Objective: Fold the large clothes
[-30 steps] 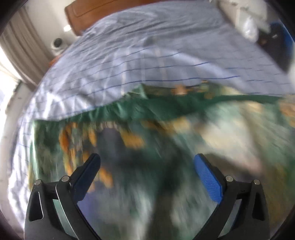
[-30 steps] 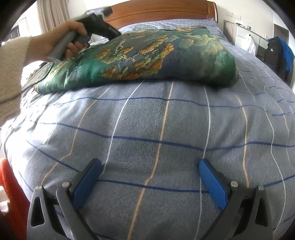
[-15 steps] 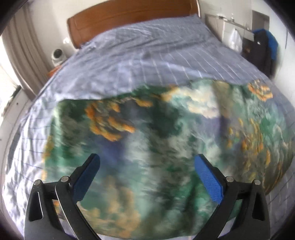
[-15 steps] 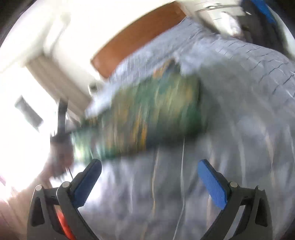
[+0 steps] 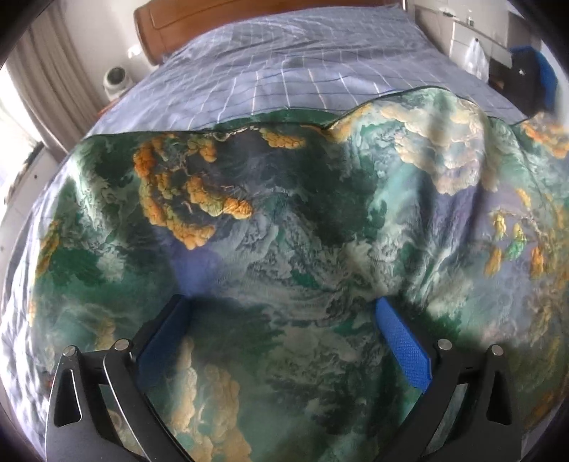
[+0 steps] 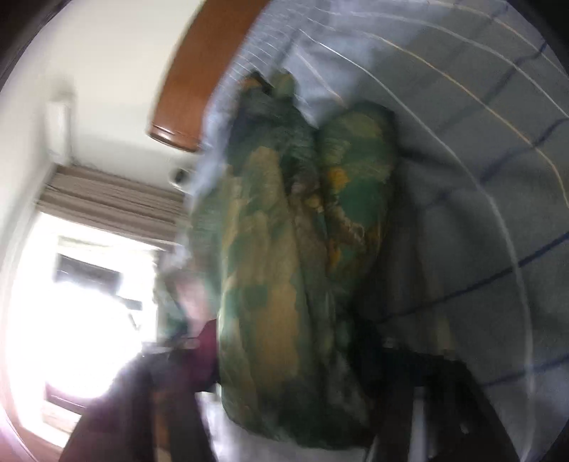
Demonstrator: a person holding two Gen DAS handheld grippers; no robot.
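Note:
A large green cloth (image 5: 291, 227) printed with orange and cream clouds lies spread over the checked bed sheet (image 5: 302, 64). My left gripper (image 5: 281, 302) hovers just above its middle, open, with nothing between the blue pads (image 5: 402, 344). The right wrist view is rolled and badly blurred. There the green cloth (image 6: 284, 220) shows as a thick folded bundle seen from its end. My right gripper (image 6: 291, 359) is closing on that end. The bundle fills the gap and touches both dark fingers (image 6: 402, 383), and the pads are hidden.
A wooden headboard (image 5: 249, 14) stands at the far end of the bed. A curtain (image 5: 53, 81) and a bright window (image 6: 81, 302) are on the left. A white round device (image 5: 115, 80) sits beside the bed, and white cabinets (image 5: 473, 39) with a dark bag (image 5: 526, 81) stand on the right.
The left gripper sank closer to the spread cloth. The right gripper swung from bare sheet to the cloth's end, rolled hard, and its jaws narrowed around the bundle.

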